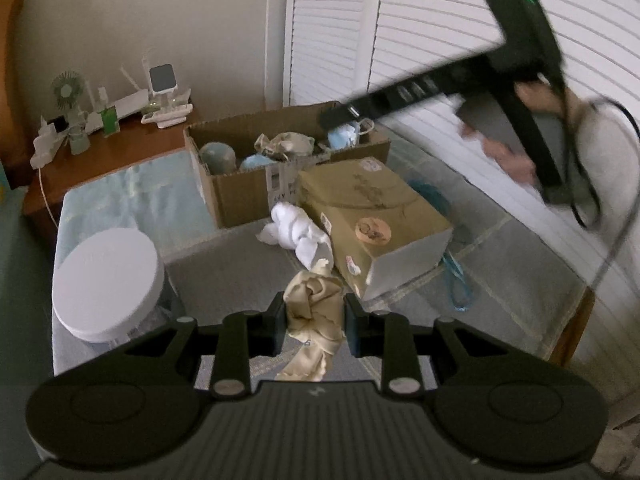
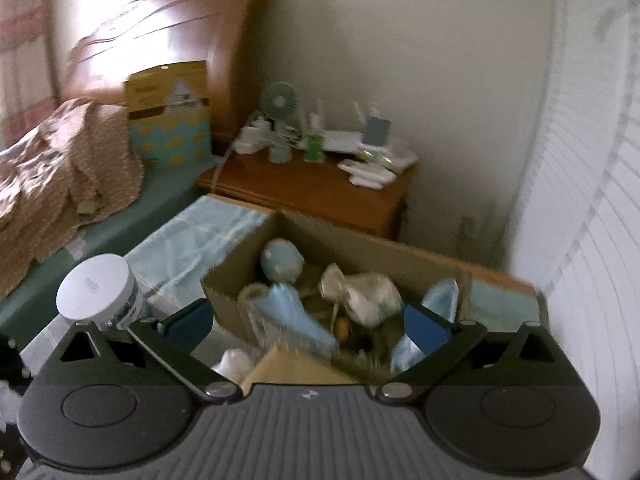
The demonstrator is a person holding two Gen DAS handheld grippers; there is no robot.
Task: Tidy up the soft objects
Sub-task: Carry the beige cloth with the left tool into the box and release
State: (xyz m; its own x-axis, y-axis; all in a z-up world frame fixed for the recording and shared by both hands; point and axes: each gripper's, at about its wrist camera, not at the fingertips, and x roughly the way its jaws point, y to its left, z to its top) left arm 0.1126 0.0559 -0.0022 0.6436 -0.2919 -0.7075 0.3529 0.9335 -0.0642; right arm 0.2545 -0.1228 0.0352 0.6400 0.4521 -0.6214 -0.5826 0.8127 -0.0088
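Observation:
My left gripper [image 1: 314,322] is shut on a crumpled beige satin cloth [image 1: 314,312] and holds it above the grey mat. A twisted white cloth [image 1: 298,232] lies ahead of it, beside the closed tan box [image 1: 372,208]. The open cardboard box [image 1: 240,196] behind holds several soft items, blue, beige and grey-green. My right gripper [image 2: 308,324] is open and empty, hovering over that cardboard box [image 2: 360,248]; it shows as a blurred black tool [image 1: 480,76] in the left wrist view.
A white-lidded jar [image 1: 108,280] stands at left on a pale blue towel [image 1: 132,196]. A wooden nightstand [image 2: 320,188] holds a small fan and white gadgets. A bed with a brown blanket [image 2: 60,160] lies left. White louvred doors [image 1: 440,20] stand right.

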